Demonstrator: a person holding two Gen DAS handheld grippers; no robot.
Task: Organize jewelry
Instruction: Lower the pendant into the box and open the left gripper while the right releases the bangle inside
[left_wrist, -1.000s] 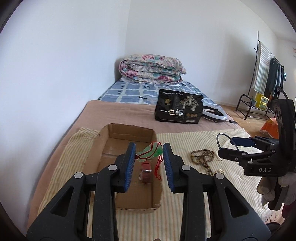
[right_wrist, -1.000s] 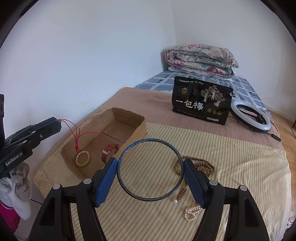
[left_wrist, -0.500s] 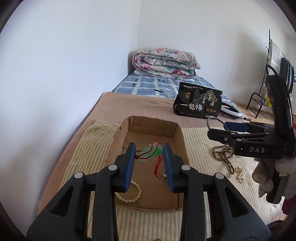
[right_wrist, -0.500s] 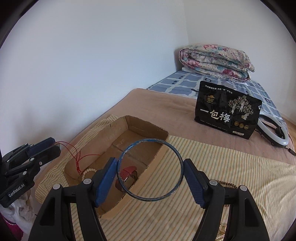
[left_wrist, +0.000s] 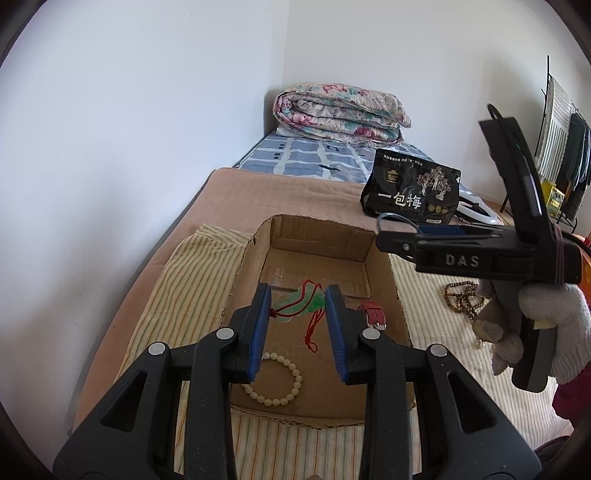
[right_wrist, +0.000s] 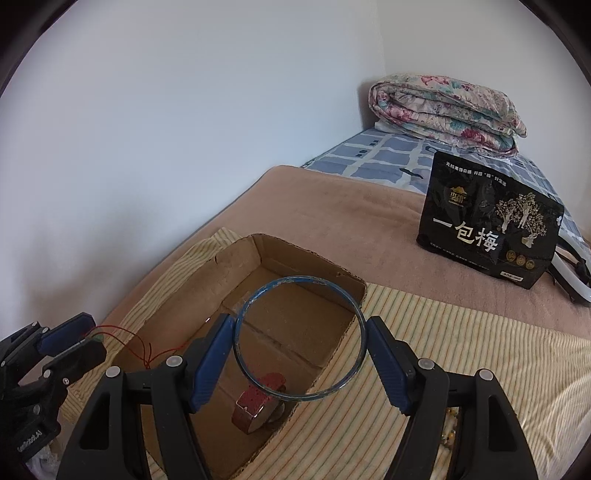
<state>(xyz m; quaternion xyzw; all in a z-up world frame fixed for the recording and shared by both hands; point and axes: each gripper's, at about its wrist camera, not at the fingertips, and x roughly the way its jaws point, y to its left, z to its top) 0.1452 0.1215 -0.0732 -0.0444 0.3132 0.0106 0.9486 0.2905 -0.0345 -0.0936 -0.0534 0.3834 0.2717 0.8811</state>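
My left gripper (left_wrist: 298, 310) is shut on a green pendant (left_wrist: 301, 302) with a red cord (left_wrist: 313, 328), held above the open cardboard box (left_wrist: 314, 230). In the box lie a white bead bracelet (left_wrist: 275, 382) and a red watch (left_wrist: 373, 314). My right gripper (right_wrist: 301, 338) is shut on a blue ring bangle (right_wrist: 347, 299), held over the box's (right_wrist: 314, 254) right wall; the red watch (right_wrist: 258, 400) lies below it. The right gripper also shows in the left wrist view (left_wrist: 391, 236), and the left gripper in the right wrist view (right_wrist: 79, 334).
A brown bead necklace (left_wrist: 461, 299) lies on the striped cloth (left_wrist: 192, 288) right of the box. A black snack bag (right_wrist: 487, 225) stands on the brown blanket (right_wrist: 332, 214), with a ring light (right_wrist: 570, 273) behind it. A folded quilt (left_wrist: 340, 110) lies at the far end; a wall runs along the left.
Both grippers have moved left and forward over the box. The pendant now hangs above the box floor and the bangle has come over the box's right wall.
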